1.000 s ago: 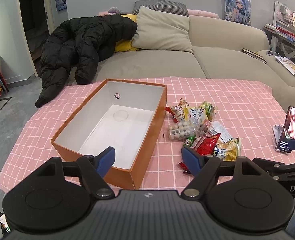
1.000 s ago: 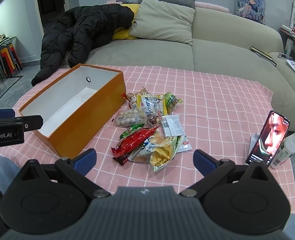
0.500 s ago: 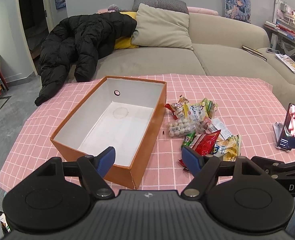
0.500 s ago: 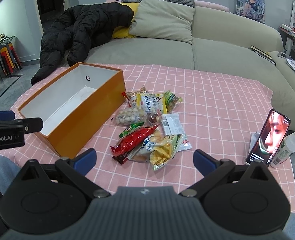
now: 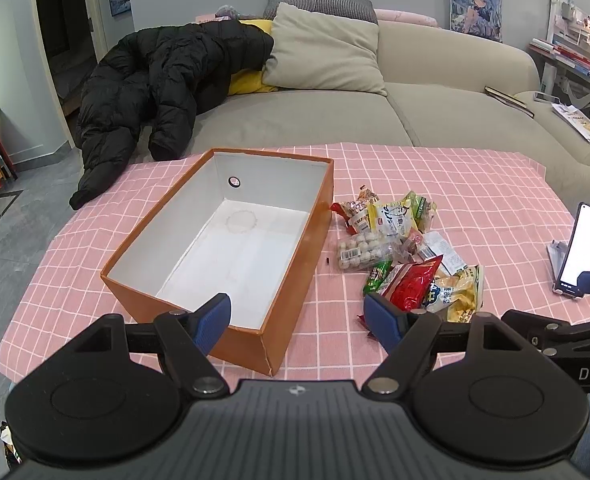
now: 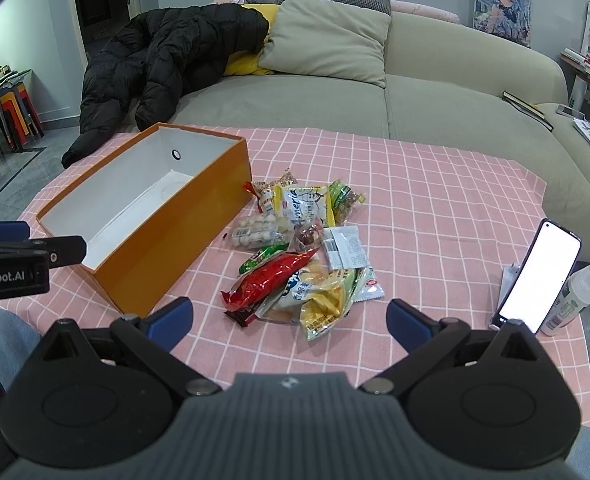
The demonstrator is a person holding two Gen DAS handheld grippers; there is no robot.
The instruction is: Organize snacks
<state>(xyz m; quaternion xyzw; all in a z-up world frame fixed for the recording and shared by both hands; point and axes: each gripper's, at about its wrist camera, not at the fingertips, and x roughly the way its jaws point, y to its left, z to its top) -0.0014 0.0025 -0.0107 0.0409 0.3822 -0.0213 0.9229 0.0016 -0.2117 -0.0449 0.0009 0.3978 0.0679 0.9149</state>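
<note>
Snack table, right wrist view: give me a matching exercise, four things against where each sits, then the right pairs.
Things:
1. orange box
2. red packet
3. phone
4. white bottle

Places:
A. propped upright near the tablecloth's right edge, screen lit white
B. left of the snack pile, open and empty
C. right beside the phone, at the table's edge
D. on the near side of the snack pile, lying across other packets

Pairs: 1-B, 2-D, 3-A, 4-C
</note>
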